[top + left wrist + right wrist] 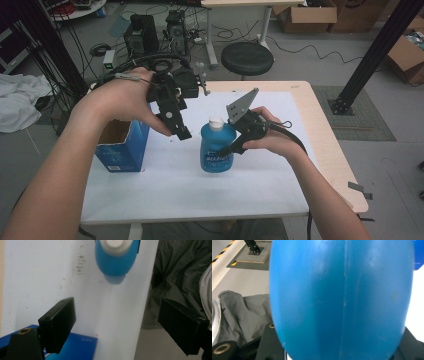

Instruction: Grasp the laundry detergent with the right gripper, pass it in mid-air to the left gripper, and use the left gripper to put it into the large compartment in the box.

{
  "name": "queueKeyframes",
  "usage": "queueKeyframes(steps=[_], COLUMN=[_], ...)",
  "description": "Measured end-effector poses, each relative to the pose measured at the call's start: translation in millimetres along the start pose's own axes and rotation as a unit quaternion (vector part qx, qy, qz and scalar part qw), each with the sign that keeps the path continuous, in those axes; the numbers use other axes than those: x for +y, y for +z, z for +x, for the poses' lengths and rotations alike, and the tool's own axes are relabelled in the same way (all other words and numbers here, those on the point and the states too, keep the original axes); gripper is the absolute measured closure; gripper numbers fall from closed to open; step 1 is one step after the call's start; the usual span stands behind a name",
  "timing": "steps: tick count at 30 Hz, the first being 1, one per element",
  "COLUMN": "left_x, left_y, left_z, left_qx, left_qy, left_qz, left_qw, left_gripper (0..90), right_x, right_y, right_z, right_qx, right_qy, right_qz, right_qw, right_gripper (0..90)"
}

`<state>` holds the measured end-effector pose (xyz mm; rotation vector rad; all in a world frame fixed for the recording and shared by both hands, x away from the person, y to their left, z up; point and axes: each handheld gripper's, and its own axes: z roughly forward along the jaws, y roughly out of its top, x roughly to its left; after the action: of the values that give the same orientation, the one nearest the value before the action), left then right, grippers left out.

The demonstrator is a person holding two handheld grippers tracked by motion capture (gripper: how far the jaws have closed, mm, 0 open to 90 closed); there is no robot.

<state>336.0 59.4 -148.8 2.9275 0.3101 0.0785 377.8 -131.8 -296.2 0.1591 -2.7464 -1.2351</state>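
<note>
We see the blue plastic bottle (pixel 217 148) upright, white cap (pixel 216 122) up, right gripper (pixel 235 146) clamped on it; left gripper (pixel 182 131) jaws apart, empty.

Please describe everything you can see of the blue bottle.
The blue bottle looks like glossy plastic, with a white cap and a printed label on its front. It is upright above the white table, to the right of the open blue box. The right gripper is shut on its body; the left gripper, open, is beside it.
</note>
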Motion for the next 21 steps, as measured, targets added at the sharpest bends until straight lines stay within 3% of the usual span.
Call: queueKeyframes(steps=[21], left_x=[34.1], left_y=[32.4], left_z=[-1.7], left_qx=[-0.014], left_qy=[0.032], left_qz=[0.008], left_qw=[0.9994], left_gripper=[15.9], right_x=[10.2], right_y=[6.2], right_z=[4.3], right_qx=[0.001], right_qy=[-0.009], right_qz=[0.001], right_qw=[1.0], right_gripper=[45.0])
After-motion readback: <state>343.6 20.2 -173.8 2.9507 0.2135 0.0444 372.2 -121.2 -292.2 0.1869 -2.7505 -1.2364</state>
